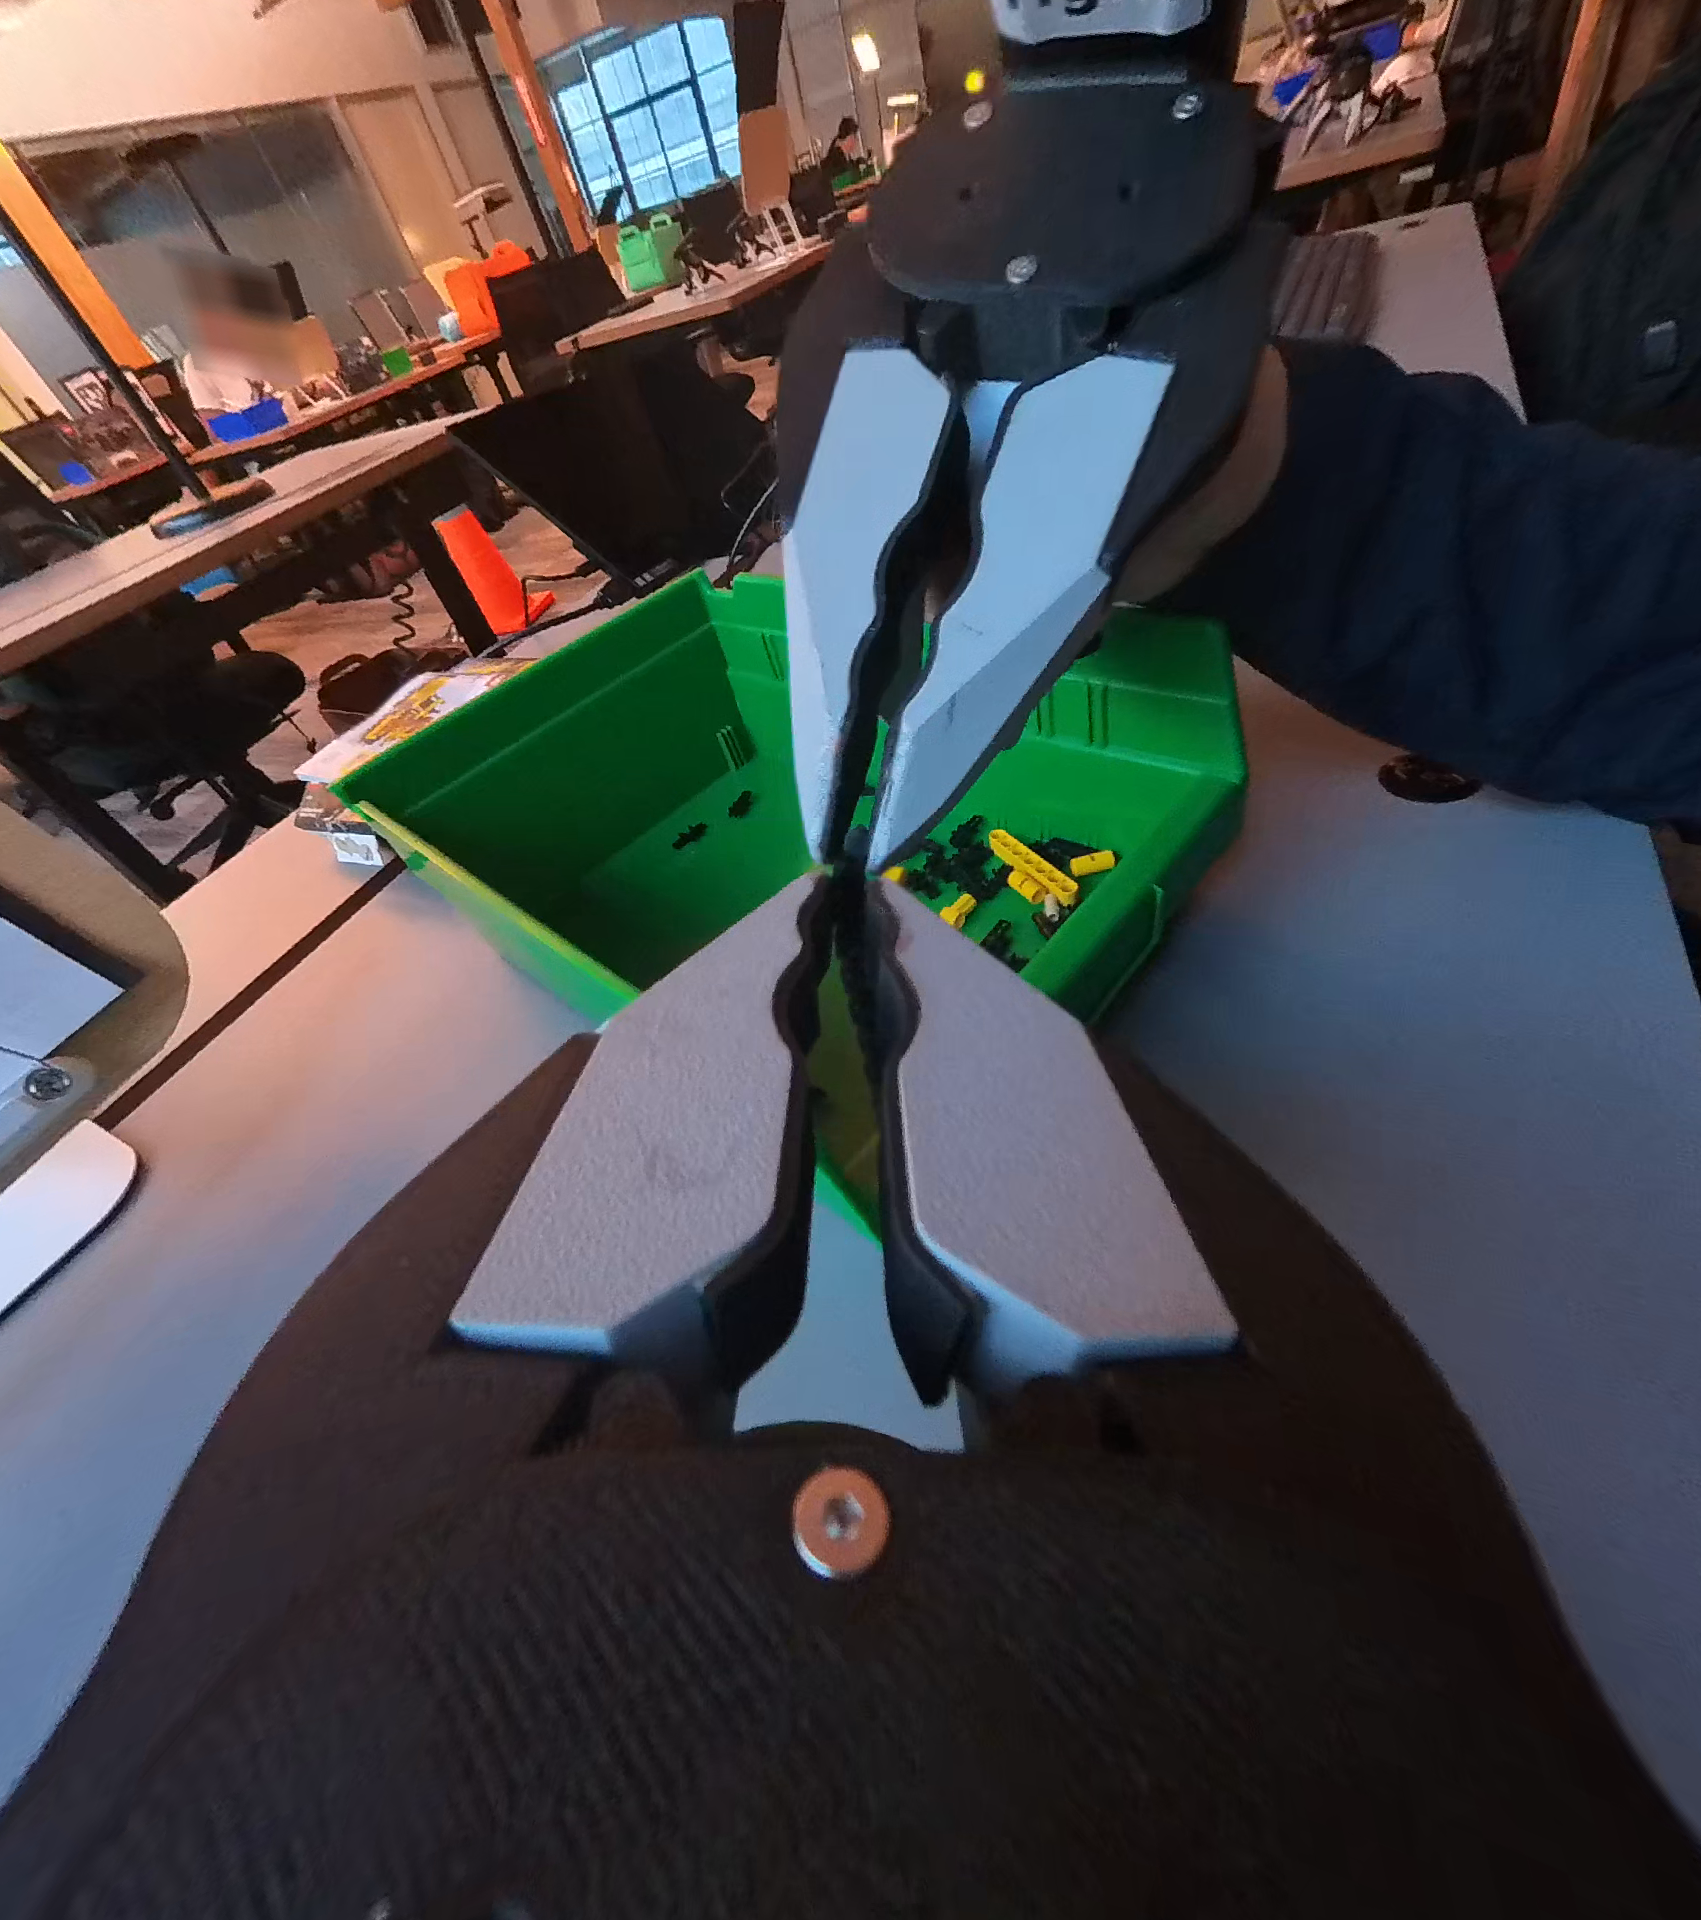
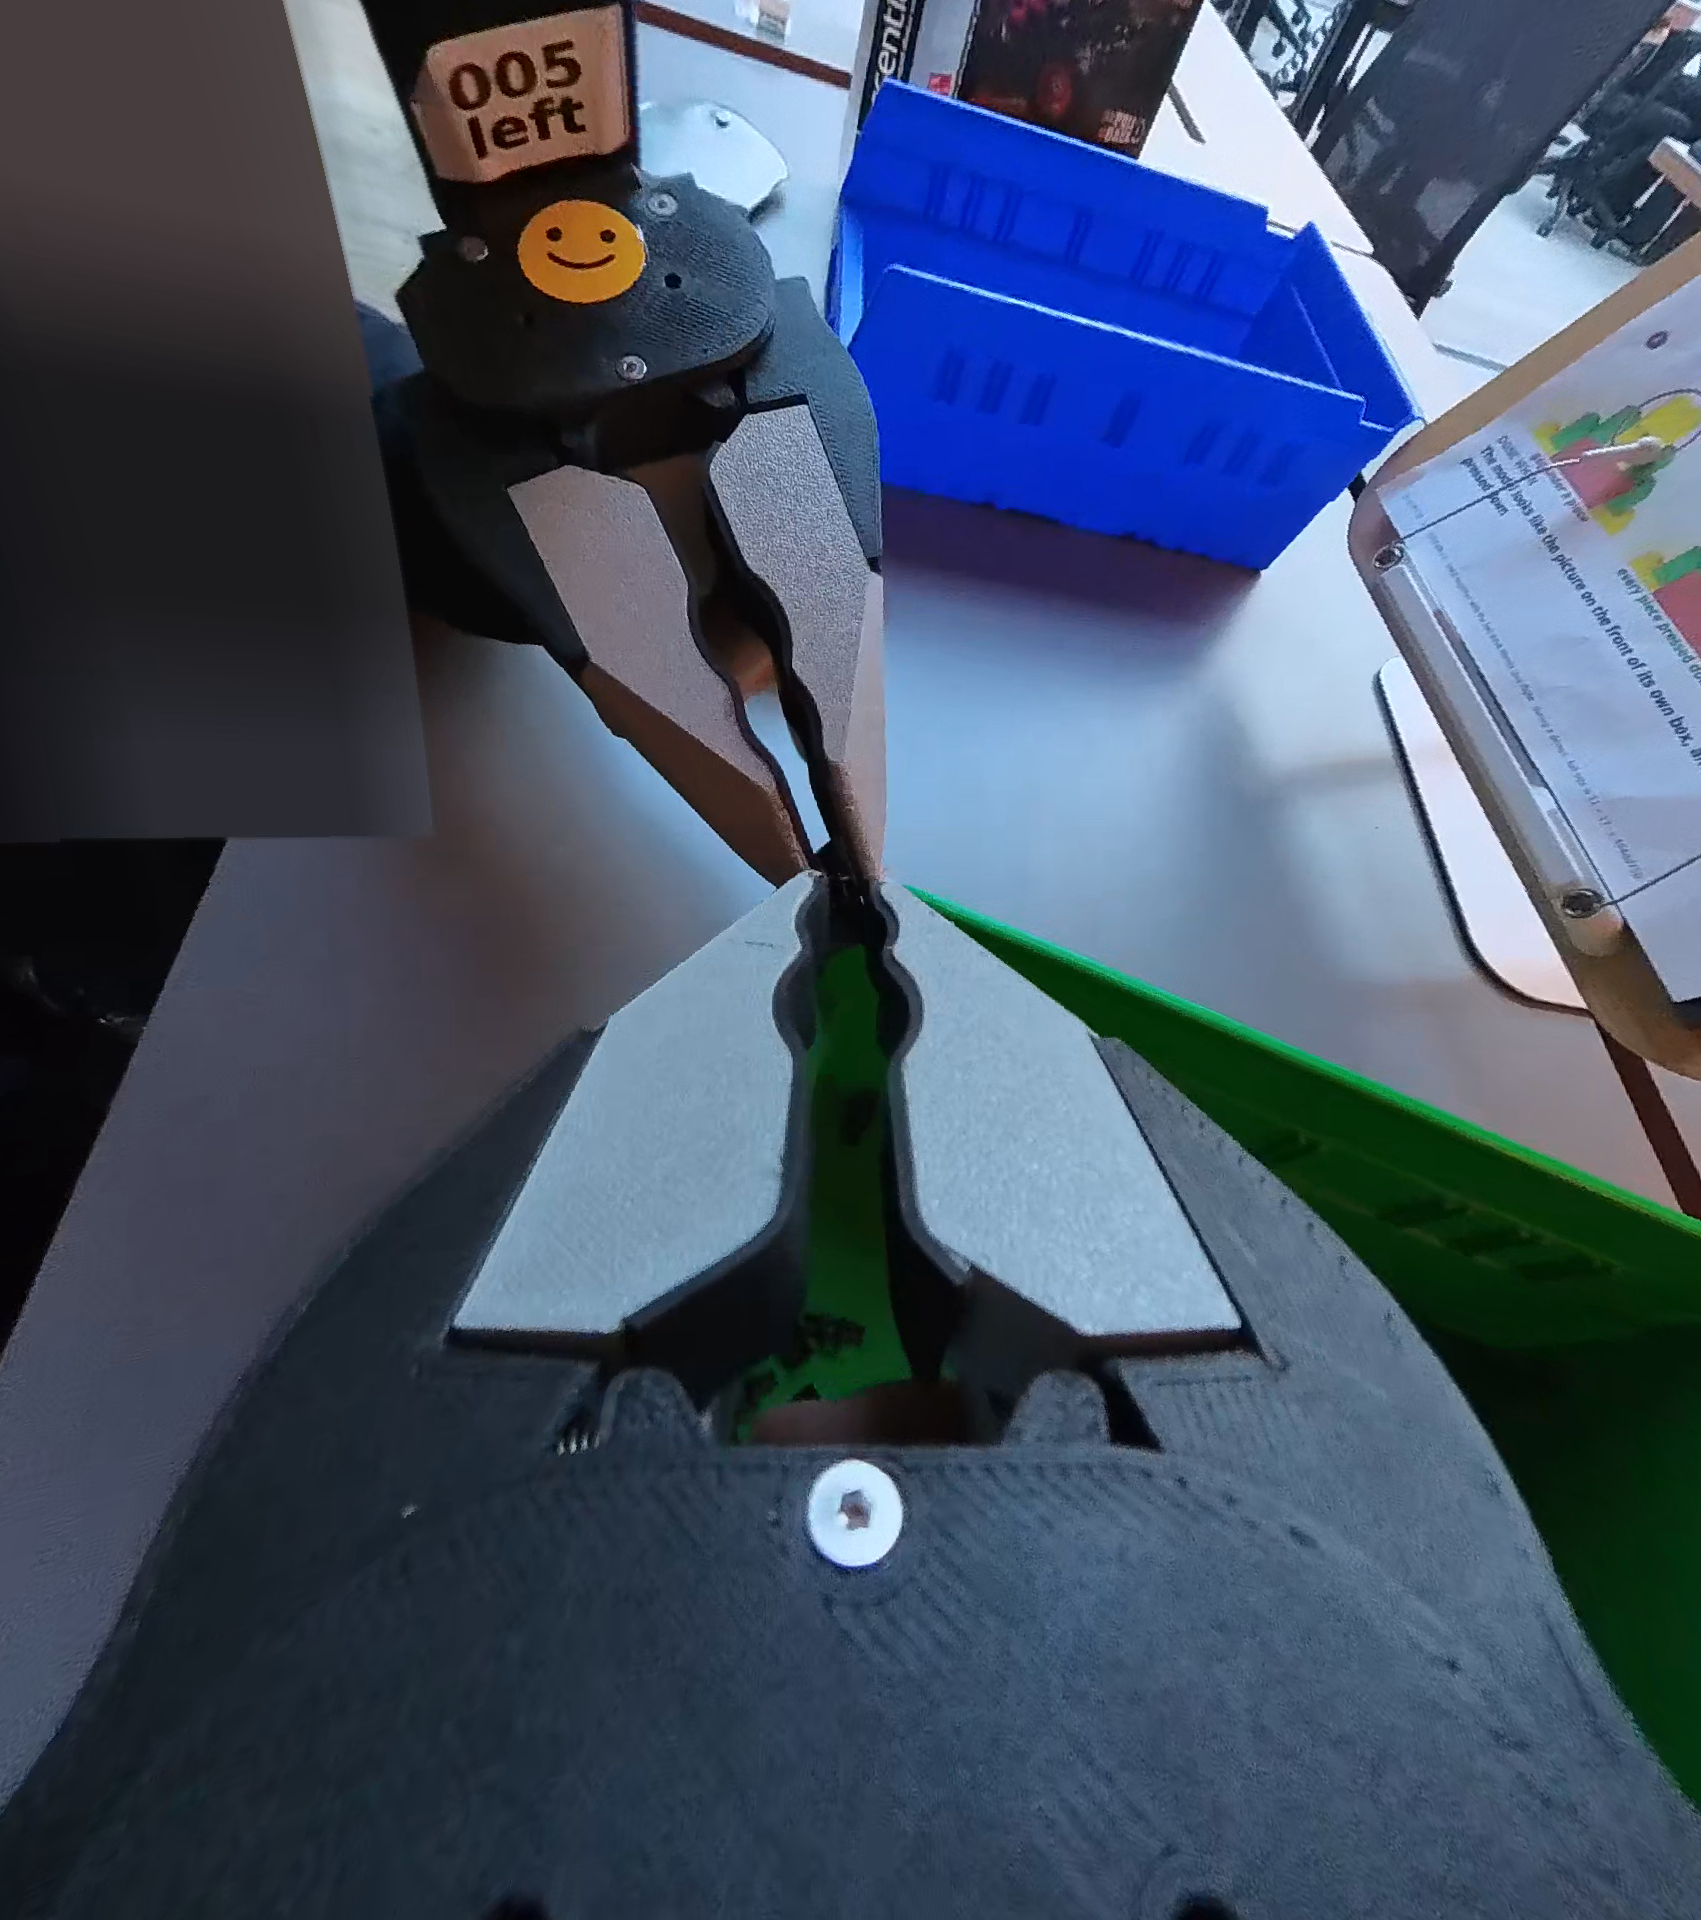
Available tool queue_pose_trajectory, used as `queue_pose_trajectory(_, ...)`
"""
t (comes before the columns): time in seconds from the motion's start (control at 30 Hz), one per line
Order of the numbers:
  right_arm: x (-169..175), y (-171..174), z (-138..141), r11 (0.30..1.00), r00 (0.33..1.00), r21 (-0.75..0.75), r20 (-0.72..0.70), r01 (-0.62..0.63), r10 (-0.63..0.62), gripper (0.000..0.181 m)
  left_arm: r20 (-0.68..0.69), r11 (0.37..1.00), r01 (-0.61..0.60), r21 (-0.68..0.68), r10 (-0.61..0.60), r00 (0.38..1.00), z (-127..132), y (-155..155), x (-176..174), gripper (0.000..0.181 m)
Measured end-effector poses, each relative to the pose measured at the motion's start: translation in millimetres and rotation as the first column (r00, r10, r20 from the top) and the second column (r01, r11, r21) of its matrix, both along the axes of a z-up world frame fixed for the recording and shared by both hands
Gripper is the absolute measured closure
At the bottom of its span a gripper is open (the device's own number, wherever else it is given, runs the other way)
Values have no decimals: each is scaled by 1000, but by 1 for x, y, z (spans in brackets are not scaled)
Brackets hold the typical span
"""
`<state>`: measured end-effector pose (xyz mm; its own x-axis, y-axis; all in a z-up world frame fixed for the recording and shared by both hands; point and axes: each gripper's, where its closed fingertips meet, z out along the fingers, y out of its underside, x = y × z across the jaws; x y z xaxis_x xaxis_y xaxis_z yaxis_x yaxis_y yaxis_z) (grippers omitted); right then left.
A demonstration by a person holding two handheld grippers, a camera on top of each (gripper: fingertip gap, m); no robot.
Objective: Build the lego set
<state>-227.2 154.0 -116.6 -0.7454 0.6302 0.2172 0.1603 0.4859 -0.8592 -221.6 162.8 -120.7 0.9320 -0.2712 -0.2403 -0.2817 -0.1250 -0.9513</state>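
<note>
My left gripper and my right gripper meet tip to tip above the green bin. Both are shut. A small black lego piece shows as a thin dark strip between the left fingers. Another dark bit sits at the right gripper's tips, where the left gripper touches it. Both pieces are mostly hidden by the fingers. Loose yellow and black lego pieces lie in the bin's near right corner. Two black pins lie on the bin's floor.
The green bin stands on a grey table. A blue bin stands beyond it. An instruction sheet on a stand is at one side. A booklet lies behind the green bin. A sleeved arm reaches in from the right. Left and right tips are no more than a few centimetres apart.
</note>
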Motion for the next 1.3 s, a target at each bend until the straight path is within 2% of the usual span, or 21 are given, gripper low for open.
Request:
queue_pose_trajectory(0.4, 3, 3, 1, 999, 999, -41, 34, -9, 10, 179, 28, 999, 4, 32, -5, 1000, 7, -2, 1, 179)
queue_pose_trajectory(0.43, 4, 4, 1, 999, 999, -38, 38, -5, 7, 177, 26, 1000, 4, 30, -4, 1000, 7, -2, 1, 179)
queue_pose_trajectory(0.5, 2, 7, 4, 999, 1000, -43, 28, 10, -9, 159, 21, 1000, 0, 23, 0, 1000, 6, -3, 0, 179)
queue_pose_trajectory(0.63, 3, 1, 13, 996, 1000, -89, 2, -7, 7, 174, 24, 1000, -5, 16, 5, 1000, 7, -2, -1, 179)
queue_pose_trajectory(0.8, 1, -5, 5, 998, 1000, -57, 22, -9, 10, 167, 15, 1000, -13, 2, 13, 1000, 4, -1, 0, 180)
queue_pose_trajectory(0.93, -3, -1, 5, 999, 1000, -34, 7, 26, -25, 181, 8, 999, -33, -1, 33, 999, 3, -1, -4, 179)
queue_pose_trajectory(1.1, -6, -1, 5, 999, 999, -13, -8, 45, -45, 181, -4, 999, -42, -4, 42, 999, 2, -1, -5, 179)
queue_pose_trajectory(1.3, -13, 1, 5, 991, 994, -95, 70, 90, -84, 181, -31, 998, -66, 7, 67, 997, 2, 0, -10, 179)
